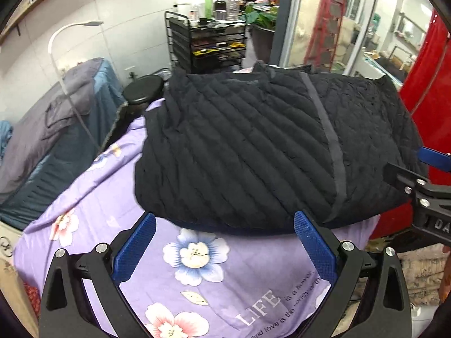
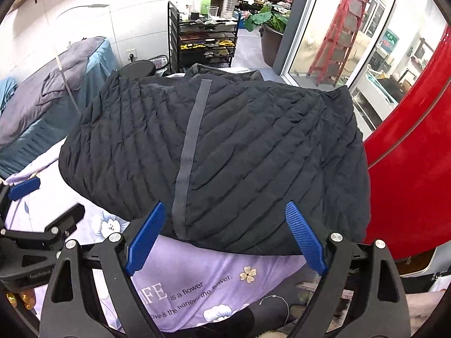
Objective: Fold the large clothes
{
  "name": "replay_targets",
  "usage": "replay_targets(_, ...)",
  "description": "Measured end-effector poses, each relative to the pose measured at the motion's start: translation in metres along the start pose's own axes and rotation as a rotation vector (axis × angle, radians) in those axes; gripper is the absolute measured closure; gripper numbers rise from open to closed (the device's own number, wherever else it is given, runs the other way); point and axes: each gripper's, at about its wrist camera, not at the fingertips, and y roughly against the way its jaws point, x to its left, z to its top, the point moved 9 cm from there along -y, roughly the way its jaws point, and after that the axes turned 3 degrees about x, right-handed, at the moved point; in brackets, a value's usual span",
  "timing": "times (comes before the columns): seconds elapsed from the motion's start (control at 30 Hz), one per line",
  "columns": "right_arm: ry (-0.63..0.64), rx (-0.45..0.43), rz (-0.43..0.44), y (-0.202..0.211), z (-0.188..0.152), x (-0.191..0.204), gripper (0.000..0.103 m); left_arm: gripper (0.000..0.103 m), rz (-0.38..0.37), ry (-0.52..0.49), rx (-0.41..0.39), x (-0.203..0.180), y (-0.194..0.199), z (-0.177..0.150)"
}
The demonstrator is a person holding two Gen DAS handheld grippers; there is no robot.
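A black quilted jacket point(image 1: 253, 152) with a grey strip down it lies folded in a thick bundle on a purple flowered sheet point(image 1: 197, 276). It also shows in the right wrist view point(image 2: 225, 155). My left gripper point(image 1: 225, 250) is open and empty, just short of the jacket's near edge. My right gripper point(image 2: 228, 236) is open and empty at the jacket's near edge, its blue pads point(image 2: 305, 239) on either side of the edge without holding it. The right gripper also shows at the right of the left wrist view point(image 1: 417, 169).
A black trolley point(image 1: 208, 42) with bottles stands behind the table, next to a black round stool point(image 1: 143, 90). A bed with grey and teal covers point(image 1: 56, 129) is on the left. A red curved panel point(image 2: 408, 169) is close on the right. Glass doors point(image 2: 324, 28) are behind.
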Motion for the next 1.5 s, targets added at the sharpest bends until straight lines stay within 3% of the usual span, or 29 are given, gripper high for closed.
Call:
replay_targets(0.13, -0.003, 0.007, -0.019, 0.002, -0.005, -0.006, 0.017, 0.007, -0.040, -0.018, -0.001, -0.008, 0.004, 0.002)
replay_targets(0.37, -0.032, 0.022, -0.019, 0.003, -0.012, -0.015, 0.017, 0.007, -0.020, -0.075, 0.009, -0.020, 0.002, 0.001)
replay_targets(0.63, -0.026, 0.029, -0.029, 0.002, -0.014, -0.016, 0.017, 0.007, 0.006, -0.076, 0.014, -0.018, 0.003, 0.001)
replay_targets(1.5, -0.027, 0.035, -0.034, -0.003, -0.009, -0.020, 0.017, 0.007, -0.012, -0.110, 0.040, -0.030, 0.000, 0.000)
